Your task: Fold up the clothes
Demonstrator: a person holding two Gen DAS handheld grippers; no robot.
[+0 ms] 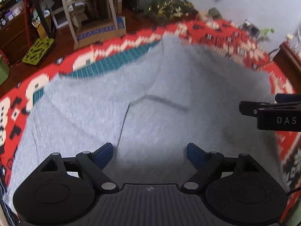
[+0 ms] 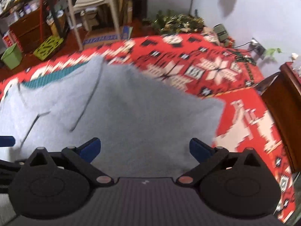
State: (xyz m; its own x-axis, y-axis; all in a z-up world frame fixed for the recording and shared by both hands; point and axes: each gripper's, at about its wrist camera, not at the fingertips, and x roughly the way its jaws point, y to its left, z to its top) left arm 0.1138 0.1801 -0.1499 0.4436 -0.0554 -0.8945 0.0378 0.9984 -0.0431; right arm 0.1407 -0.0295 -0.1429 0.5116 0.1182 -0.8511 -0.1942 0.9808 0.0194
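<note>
**Inspector:** Your grey garment (image 1: 143, 101) lies spread on the red patterned rug (image 2: 197, 66), one panel lapped over another near the rug's far edge. Both the left gripper (image 1: 150, 155) and right gripper (image 2: 144, 150) hover above it, jaws wide, holding nothing.

**Operator:** The risk?

**Inspector:** In my judgement, a shallow pinch could catch only the top layer, so the lapped panel drags and creases.

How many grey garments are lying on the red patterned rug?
1: a single grey garment lies spread on the red patterned rug, in front of both open hand-held grippers. The blur may hide another grey piece lying on it.
</note>
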